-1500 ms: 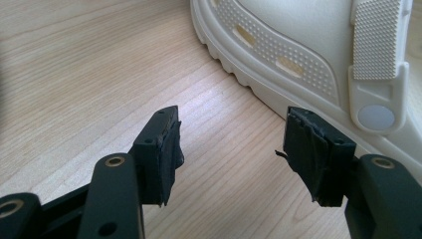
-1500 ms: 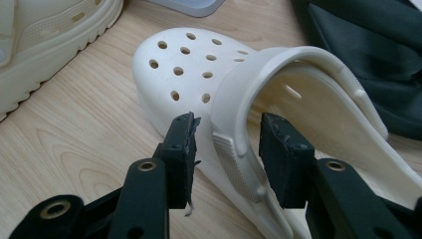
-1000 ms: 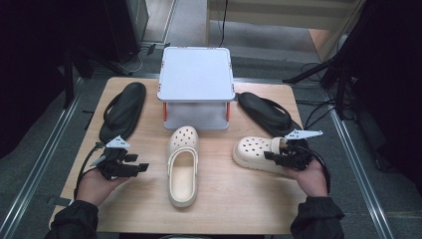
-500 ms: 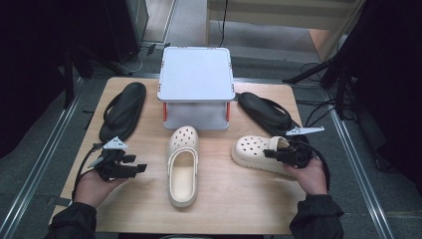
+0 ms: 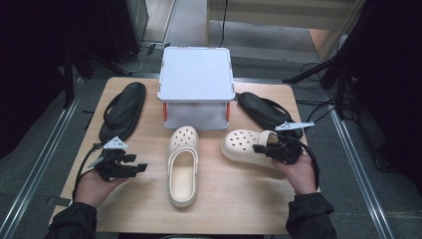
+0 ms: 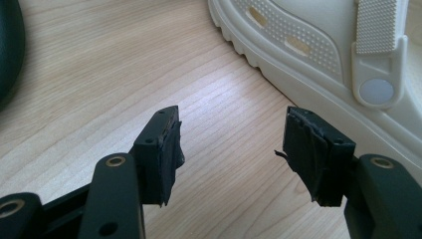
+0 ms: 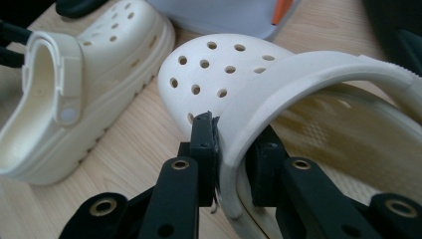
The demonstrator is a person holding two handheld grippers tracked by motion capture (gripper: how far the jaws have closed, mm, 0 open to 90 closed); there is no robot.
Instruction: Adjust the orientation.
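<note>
On the right half of the tabletop [image 5: 234, 209], the right claw [image 7: 230, 149] has just been closing, and its two black jaws now pinch the heel strap of the right clog [image 5: 246, 145], one pad outside the strap and one inside, as the right gripper view shows plainly. That cream clog lies on its sole with its toe pointing toward the middle of the tabletop, just in front of the white box [image 5: 196, 79] and near the second clog [image 5: 181, 167], which sits apart from it with its toe toward the box. The left claw [image 6: 231, 149] hangs idle with its jaws wide apart and nothing between them, low over bare wood just beside the second clog's sidewall. Two black sandals, the left sandal [image 5: 123, 110] and the right sandal [image 5: 266, 112], flank the box. The step in hand looks like the grasp for a pick-up of the right clog, perhaps to pair it with its mate or put it away. The next move would call for a steady lift, since a soft strap may flex and let the clog swing or tilt under the pinch.
</note>
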